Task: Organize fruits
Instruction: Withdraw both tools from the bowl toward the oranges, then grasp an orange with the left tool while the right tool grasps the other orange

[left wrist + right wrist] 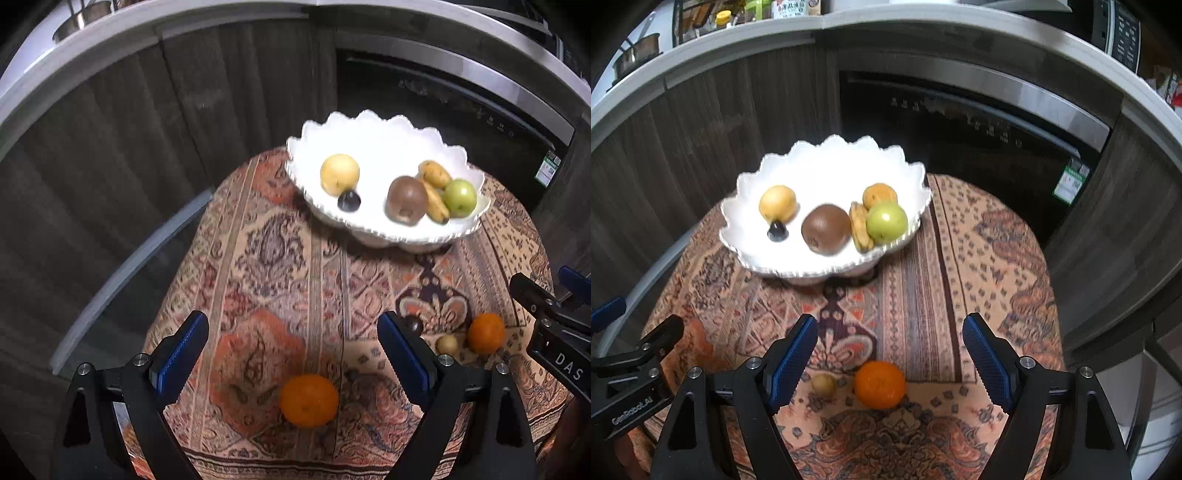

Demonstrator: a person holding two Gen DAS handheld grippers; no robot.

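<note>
Orange (308, 400) between spread left hand-held gripper (293, 354) fingers, untouched

This is a home kitchen. Ahead of the jaws, dark wood-grain cabinet fronts (738, 110) run under a pale grey countertop (849, 22), with a black built-in appliance with a steel handle strip (979, 122) set among them. On the counter, far up and left of the jaws, stand metal pots (635, 51) and jars and bottles (757, 9). Nearer, a small table wears a patterned orange-and-brown woven cloth (979, 229).
</note>
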